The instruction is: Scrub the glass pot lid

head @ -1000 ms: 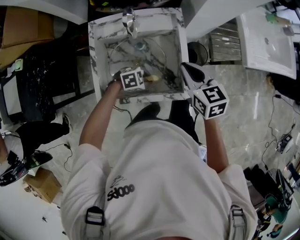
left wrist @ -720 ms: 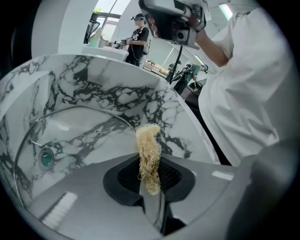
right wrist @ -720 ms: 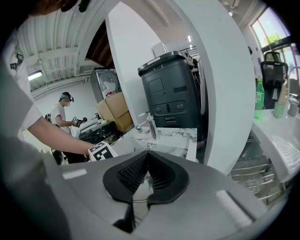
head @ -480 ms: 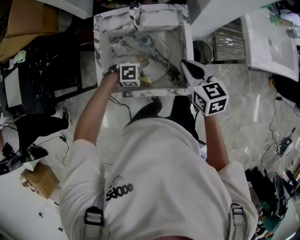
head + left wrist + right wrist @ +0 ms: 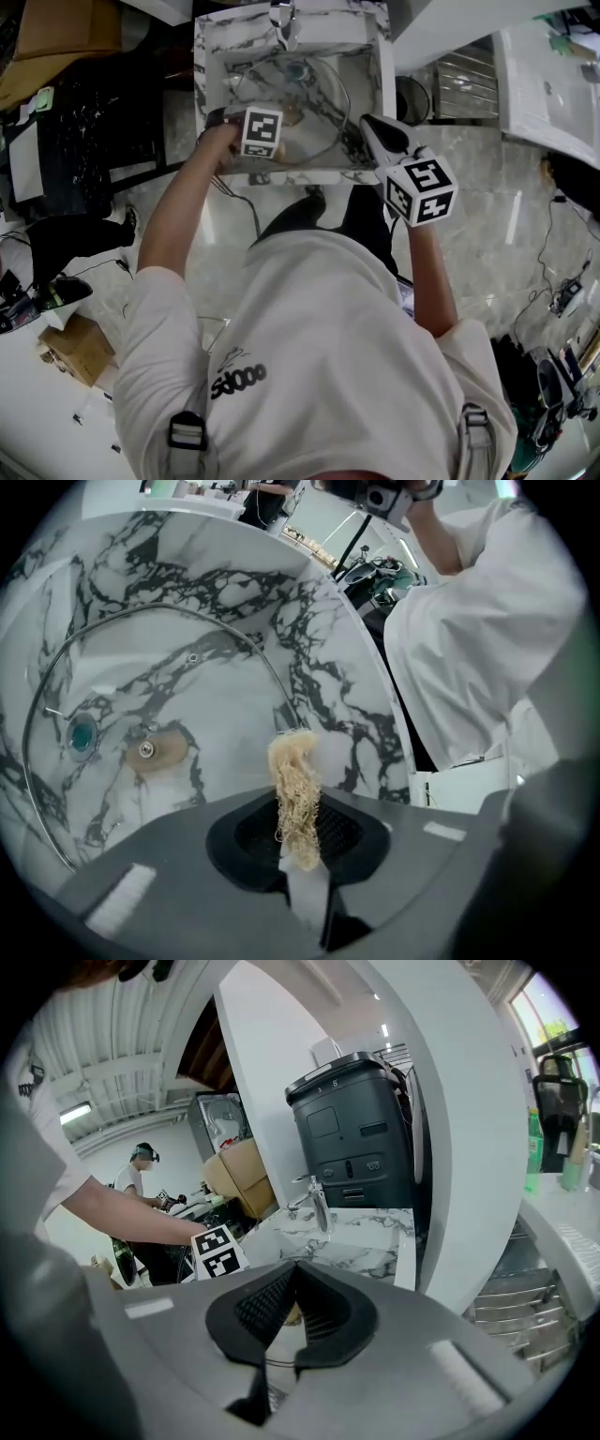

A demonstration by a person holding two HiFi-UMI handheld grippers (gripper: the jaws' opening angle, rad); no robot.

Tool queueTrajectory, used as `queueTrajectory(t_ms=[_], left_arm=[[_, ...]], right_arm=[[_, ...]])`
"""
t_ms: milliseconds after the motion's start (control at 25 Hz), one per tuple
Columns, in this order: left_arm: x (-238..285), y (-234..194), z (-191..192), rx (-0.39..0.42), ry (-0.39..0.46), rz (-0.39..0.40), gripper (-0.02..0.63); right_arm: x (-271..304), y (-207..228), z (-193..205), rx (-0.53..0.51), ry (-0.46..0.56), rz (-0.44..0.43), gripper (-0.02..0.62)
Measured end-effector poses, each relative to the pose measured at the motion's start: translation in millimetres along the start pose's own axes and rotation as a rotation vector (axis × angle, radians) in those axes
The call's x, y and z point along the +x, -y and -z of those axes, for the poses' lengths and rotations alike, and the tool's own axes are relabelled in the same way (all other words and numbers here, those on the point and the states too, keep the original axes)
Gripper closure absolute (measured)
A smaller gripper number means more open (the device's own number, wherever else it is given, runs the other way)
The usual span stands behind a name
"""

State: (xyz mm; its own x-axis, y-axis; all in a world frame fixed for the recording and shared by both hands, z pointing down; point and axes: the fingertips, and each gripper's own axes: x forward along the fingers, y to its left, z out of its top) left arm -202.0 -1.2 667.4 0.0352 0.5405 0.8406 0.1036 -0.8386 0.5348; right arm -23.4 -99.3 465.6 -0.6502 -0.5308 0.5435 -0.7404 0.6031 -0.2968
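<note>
The glass pot lid [image 5: 178,696] lies in the marble sink [image 5: 211,56]; its metal rim arcs round the basin and its tan knob [image 5: 150,752] sits near the teal drain [image 5: 82,733]. My left gripper [image 5: 298,803] is shut on a straw-coloured loofah scrubber [image 5: 292,785], which sticks out past the jaw tips just above the lid's near part. In the head view the left gripper [image 5: 272,127] reaches into the sink over the lid [image 5: 319,103]. My right gripper [image 5: 380,136] hovers at the sink's right front corner. The right gripper [image 5: 293,1267] has its jaws together, with nothing held.
A chrome faucet [image 5: 284,21] stands at the sink's back edge, also visible as the faucet [image 5: 314,1199]. A dark grey appliance [image 5: 361,1138] stands behind it. A white counter [image 5: 548,75] and a metal rack [image 5: 459,89] lie right. Cables [image 5: 248,211] trail on the floor.
My left gripper has moved farther into the sink and to the left with the loofah. The right gripper has stayed almost where it was.
</note>
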Motion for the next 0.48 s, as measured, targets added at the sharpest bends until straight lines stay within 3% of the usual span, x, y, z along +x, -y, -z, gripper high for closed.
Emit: queueTrajectory(t_ms=[280, 480], left_arm=[[-12.6, -16.2, 31.3, -0.052, -0.144, -0.017, 0.559], [-25.8, -38.0, 54.8, -0.141, -0.202, -0.070, 0.560]], right_arm=[[3.1, -1.0, -3.4, -0.005, -0.003, -0.011, 0.592], [1.7, 4.0, -3.5, -0.004, -0.008, -0.009, 0.592]])
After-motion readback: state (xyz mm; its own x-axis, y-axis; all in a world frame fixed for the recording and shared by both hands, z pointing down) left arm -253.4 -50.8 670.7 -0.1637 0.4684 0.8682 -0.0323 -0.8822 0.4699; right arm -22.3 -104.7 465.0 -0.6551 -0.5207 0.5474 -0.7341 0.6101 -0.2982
